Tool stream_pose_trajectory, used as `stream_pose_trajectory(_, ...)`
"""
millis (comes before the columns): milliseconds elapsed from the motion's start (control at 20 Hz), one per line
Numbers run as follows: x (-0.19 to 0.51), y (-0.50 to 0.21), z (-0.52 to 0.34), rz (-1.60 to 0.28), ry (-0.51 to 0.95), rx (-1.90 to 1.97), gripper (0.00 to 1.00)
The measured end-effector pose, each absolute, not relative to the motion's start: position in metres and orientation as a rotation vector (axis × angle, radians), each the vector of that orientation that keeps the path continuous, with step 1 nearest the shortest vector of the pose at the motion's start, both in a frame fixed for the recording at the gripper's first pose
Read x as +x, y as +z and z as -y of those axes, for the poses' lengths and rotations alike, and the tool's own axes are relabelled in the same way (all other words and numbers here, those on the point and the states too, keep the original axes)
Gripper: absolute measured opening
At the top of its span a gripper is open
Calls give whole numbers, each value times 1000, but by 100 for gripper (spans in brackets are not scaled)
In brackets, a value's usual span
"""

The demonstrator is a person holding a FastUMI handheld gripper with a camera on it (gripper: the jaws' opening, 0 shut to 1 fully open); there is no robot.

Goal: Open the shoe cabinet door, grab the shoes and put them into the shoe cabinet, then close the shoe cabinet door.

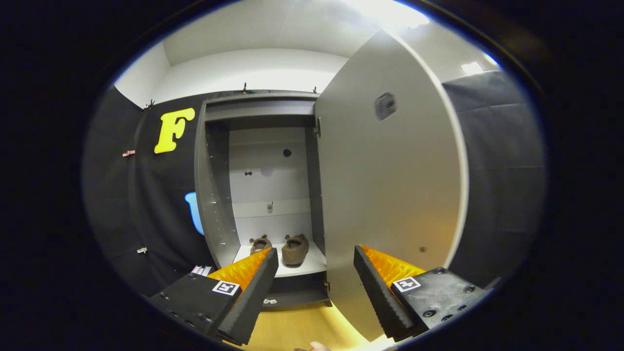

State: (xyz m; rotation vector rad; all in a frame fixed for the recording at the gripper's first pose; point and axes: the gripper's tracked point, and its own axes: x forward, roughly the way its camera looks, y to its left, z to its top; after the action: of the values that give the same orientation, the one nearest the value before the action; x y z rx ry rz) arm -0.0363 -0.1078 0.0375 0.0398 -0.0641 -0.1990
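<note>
Wood floor (292, 326), white ceiling (273, 24).

Gripper-mounted fisheye view, looking forward along the two parted fingers of the gripper (316, 273), which frame the lower part of the field with nothing between them. The camera sits low, near the wooden floor (292, 331), facing straight into the open shoe cabinet (214, 195) from close range. The swung-out cabinet door (390, 195) lies nearest the lens; the pair of brown shoes (282, 247) on the bottom shelf lies beyond the fingertips.
</note>
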Motion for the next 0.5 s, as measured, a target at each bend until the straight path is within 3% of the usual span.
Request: stream_pose_trajectory(500, -104, 43, 250, 56, -418, 3, 98)
